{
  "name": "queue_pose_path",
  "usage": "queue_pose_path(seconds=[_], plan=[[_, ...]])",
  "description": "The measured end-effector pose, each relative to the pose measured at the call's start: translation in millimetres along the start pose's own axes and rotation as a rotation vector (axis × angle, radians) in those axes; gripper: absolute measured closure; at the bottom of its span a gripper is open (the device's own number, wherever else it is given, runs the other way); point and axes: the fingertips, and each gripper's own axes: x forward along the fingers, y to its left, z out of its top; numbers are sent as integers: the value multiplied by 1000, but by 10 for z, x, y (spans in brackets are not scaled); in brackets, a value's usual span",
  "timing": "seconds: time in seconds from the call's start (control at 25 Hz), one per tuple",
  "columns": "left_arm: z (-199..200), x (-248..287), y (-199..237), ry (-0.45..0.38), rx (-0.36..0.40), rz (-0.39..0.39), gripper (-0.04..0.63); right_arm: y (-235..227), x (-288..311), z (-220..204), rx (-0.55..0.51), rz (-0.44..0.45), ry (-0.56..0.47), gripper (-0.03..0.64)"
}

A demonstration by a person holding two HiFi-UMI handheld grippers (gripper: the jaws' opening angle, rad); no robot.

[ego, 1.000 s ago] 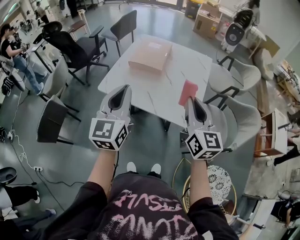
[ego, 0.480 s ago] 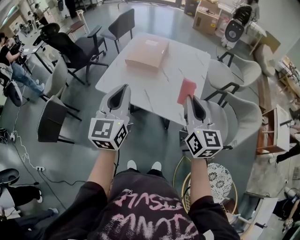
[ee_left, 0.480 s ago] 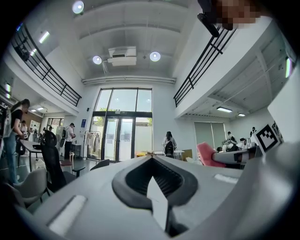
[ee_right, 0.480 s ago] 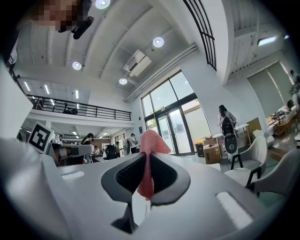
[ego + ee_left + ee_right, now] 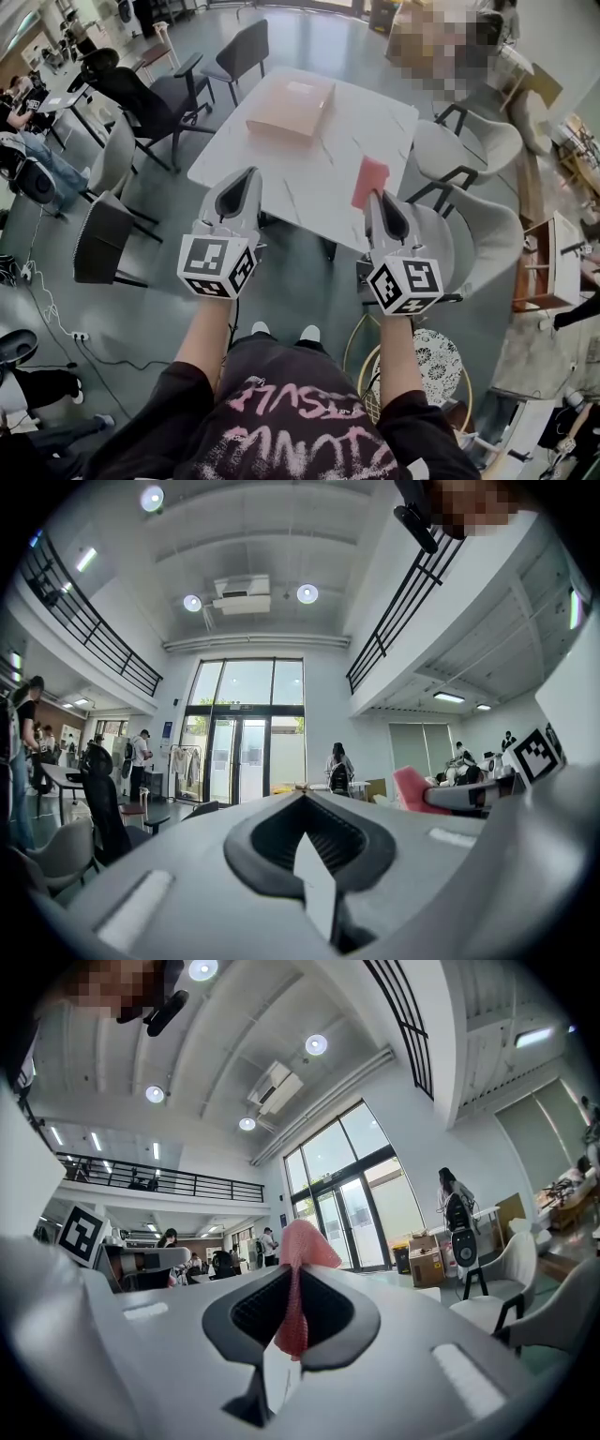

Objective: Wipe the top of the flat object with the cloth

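Head view: flat cardboard box [image 5: 291,106] lying on the far half of the white table [image 5: 309,187]. Left gripper [image 5: 246,185] and right gripper [image 5: 379,201] at the table's near edge.
Left gripper view: jaws closed together, nothing between them.
Right gripper view: jaws clamped on the pink cloth [image 5: 296,1269], which stands upright.

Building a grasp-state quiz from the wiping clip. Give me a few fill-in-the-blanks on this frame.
1. The right gripper has its jaws ____ on the pink cloth.
2. The left gripper is shut and holds ____.
3. The flat cardboard box lies on the ____ side of the white table from the person.
Missing words: shut; nothing; far.
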Motion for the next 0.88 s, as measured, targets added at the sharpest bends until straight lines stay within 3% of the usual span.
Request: queue_pose_path(seconds=[0.88], plan=[[6,72,-99,-2,9,31,595,-153,32,2,12,29,-5,572]])
